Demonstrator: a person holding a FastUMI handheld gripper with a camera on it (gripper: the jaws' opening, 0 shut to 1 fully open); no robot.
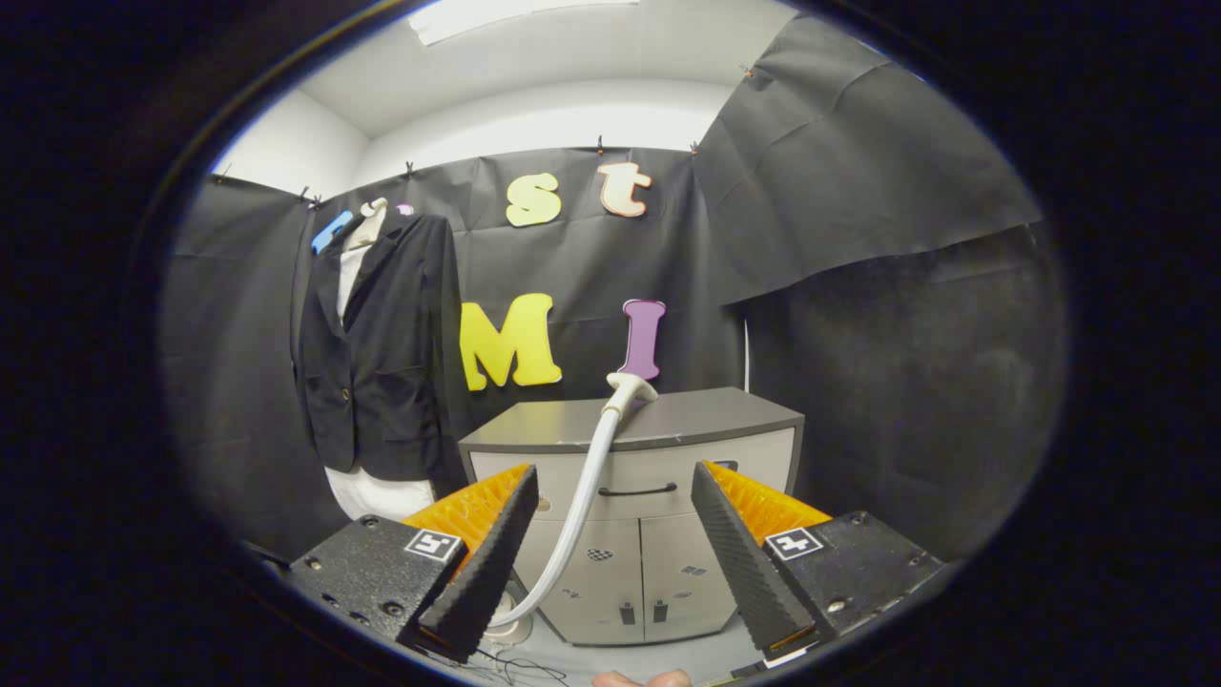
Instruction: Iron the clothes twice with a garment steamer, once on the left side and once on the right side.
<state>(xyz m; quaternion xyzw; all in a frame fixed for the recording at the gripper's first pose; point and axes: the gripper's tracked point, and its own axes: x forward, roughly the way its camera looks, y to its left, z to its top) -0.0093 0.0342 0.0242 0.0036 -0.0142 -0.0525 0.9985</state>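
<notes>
The tongs point(615, 549) are held wide apart and level, with nothing gripped, and are aimed at a grey cabinet point(634, 515). Between the fingers, a pale steamer hose point(584, 506) is seen rising from the floor to the steamer head point(630, 389), which is rested on the cabinet top. A dark jacket point(377, 353) is hung beyond the left finger, well apart from the steamer.

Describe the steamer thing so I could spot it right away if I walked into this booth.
Start at the grey cabinet against the black wall, right of the hanging dark jacket. A pale hose curves up from the floor in front of it, passing between the open claw's fingers, touching neither. The steamer head is the whitish nozzle capping that hose, resting on the cabinet top, the only thing up there.
</notes>
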